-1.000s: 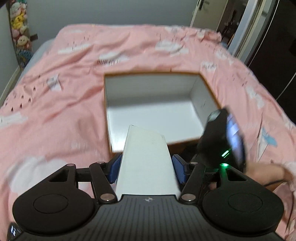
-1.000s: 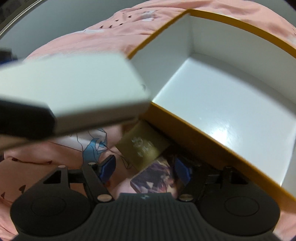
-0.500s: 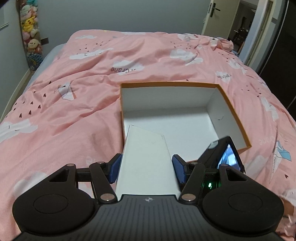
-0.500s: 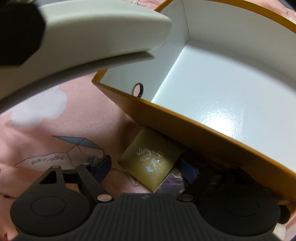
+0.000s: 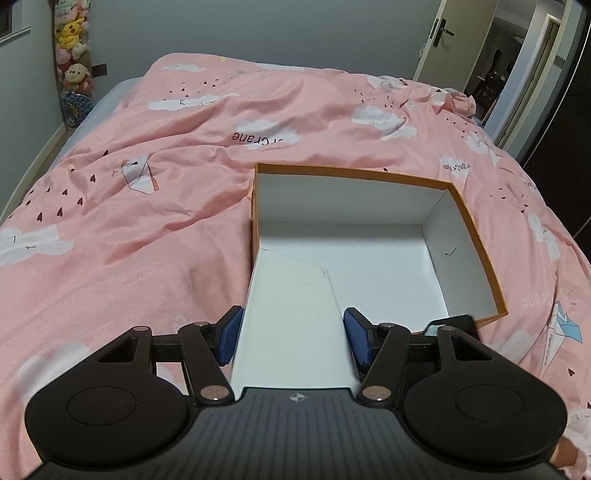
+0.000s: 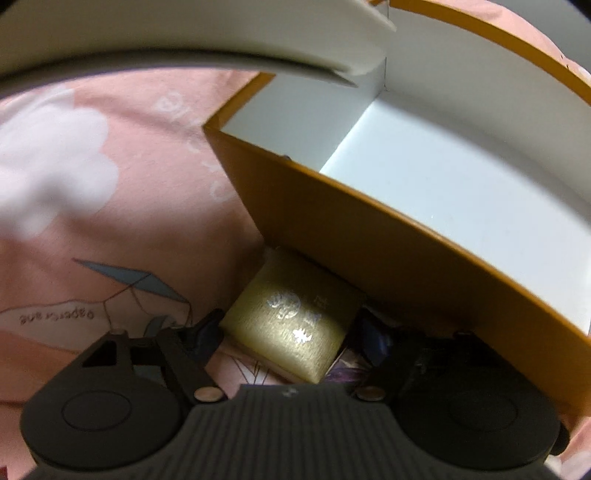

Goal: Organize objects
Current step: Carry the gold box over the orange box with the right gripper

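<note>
An open orange box [image 5: 480, 236] with a white inside lies on the pink bed. My left gripper [image 5: 293, 338] is shut on a flat white box [image 5: 291, 314] and holds it over the orange box's near left corner. In the right wrist view the white box [image 6: 192, 33] hangs overhead beside the orange box [image 6: 369, 240]. My right gripper [image 6: 291, 338] is low by the orange wall, its jaws open around a small gold box [image 6: 291, 328] that lies on the bed on top of a printed card [image 6: 345, 371].
The pink duvet [image 5: 147, 221] covers the whole bed around the box. Plush toys [image 5: 72, 55] hang on the far left wall. An open door [image 5: 491, 55] is at the far right.
My left gripper has lifted and pulled back with the white box, so more of the orange box shows. My right gripper has moved down and forward, so the gold box sits between its fingers.
</note>
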A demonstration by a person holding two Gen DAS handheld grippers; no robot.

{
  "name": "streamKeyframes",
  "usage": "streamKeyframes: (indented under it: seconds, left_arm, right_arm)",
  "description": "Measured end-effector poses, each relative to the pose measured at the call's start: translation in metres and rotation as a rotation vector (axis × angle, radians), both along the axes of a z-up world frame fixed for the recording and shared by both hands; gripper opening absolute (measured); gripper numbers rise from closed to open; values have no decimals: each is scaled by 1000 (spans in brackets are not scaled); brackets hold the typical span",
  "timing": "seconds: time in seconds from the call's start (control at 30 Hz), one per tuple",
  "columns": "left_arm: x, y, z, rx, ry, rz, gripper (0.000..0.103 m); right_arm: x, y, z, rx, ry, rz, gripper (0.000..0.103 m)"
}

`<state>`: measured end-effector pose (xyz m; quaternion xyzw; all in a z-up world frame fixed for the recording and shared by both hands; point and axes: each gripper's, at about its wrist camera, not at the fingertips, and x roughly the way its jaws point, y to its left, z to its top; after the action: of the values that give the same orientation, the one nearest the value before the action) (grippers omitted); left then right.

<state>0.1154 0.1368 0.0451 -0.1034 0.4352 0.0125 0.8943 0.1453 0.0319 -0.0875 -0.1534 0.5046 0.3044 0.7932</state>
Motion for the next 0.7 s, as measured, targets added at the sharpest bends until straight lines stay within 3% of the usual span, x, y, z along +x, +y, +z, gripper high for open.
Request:
streamKeyframes:
  seconds: [0.33,0.53,0.7]
  left_arm:
    - [1,-3,3,12,-2,-4,68]
    - [7,-10,6,19,-9,-16,68]
    - [17,-19,8,23,-18,-33,68]
  right_arm:
    - [-5,-34,49,128,68,84,73]
    - [-10,-67,96,154,7,110,73]
    - [-27,-80,136,175,-70,66,73]
